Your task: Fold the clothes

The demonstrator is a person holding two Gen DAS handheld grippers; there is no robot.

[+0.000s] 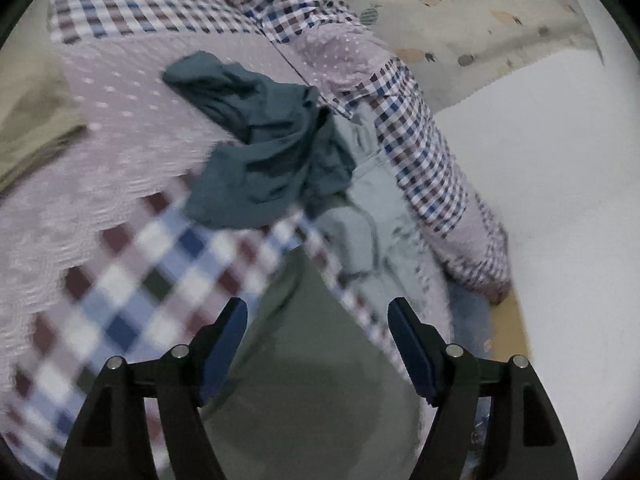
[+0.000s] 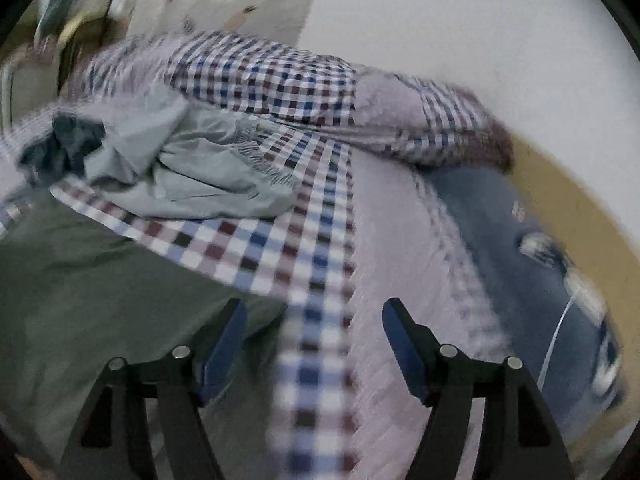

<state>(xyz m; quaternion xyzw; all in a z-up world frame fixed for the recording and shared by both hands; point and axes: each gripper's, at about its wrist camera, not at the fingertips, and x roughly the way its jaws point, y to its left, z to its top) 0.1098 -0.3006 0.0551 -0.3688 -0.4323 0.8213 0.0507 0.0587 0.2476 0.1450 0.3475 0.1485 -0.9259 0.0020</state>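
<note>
A checked shirt (image 1: 132, 280) with mauve dotted lace panels (image 1: 132, 92) lies spread over a pile of clothes; one sleeve (image 1: 432, 152) runs off to the right. A crumpled dark teal garment (image 1: 272, 148) sits on top of it, beside pale grey-blue cloth (image 1: 372, 216). My left gripper (image 1: 318, 312) is open just above olive-green fabric (image 1: 320, 380) at the shirt's near edge, holding nothing. In the right wrist view the same checked shirt (image 2: 312, 264) runs up between the fingers of my open right gripper (image 2: 314, 312), with pale grey-blue cloth (image 2: 192, 168) bunched behind.
White bedding (image 1: 540, 184) lies to the right, with a cream fruit-print sheet (image 1: 472, 12) beyond it. A navy printed cloth (image 2: 520, 260) and a mustard-yellow surface (image 2: 568, 196) sit right of the shirt. More olive fabric (image 2: 80, 280) fills the lower left.
</note>
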